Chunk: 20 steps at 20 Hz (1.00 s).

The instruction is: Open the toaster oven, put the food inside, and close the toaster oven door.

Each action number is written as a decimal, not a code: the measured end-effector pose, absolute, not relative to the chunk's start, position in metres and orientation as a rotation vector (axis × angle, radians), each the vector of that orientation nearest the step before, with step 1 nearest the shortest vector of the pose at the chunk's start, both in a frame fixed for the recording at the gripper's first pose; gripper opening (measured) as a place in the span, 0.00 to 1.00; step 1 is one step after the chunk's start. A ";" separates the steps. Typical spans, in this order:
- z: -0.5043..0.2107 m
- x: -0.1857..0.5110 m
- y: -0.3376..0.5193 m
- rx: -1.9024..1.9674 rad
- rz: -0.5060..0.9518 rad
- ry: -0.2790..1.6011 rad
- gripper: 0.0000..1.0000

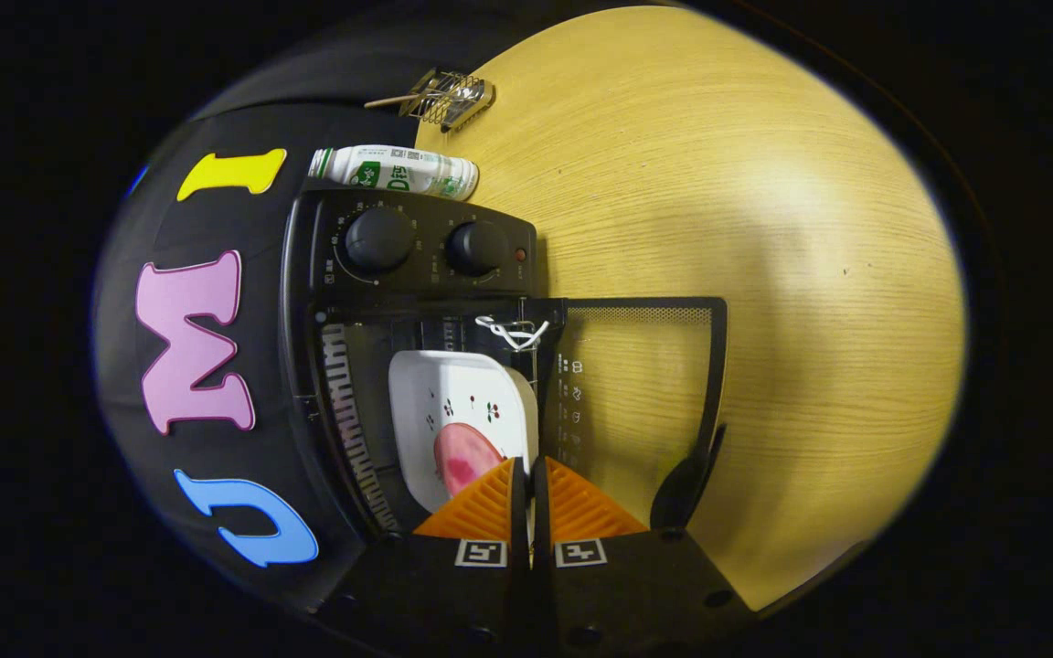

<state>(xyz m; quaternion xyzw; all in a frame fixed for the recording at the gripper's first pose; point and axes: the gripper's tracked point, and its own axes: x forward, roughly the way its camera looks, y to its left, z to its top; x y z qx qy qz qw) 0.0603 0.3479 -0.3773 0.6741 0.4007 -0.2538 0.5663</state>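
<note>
Now tongs (528, 475) clamped on plate (462, 411) rim (oven door (645, 402) open)

A white bottle (393, 171) with green print is lying on its side on the light wood-grain desk (764, 274), well beyond the tool and touching the far side of a black appliance. Farther out still, a small wire rack (447, 99) holding something shiny is sitting at the desk's edge, a thin stick poking out of it toward the black cloth wall.
</note>
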 end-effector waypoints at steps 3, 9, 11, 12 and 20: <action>-0.387 0.076 0.358 1.619 -0.635 0.921 0.05; -0.389 0.110 0.378 1.639 -0.631 0.904 0.05; -0.390 0.111 0.383 1.636 -0.640 0.907 0.05; -0.390 0.113 0.383 1.634 -0.635 0.901 0.05; -0.371 0.117 0.387 1.693 -0.532 0.880 0.44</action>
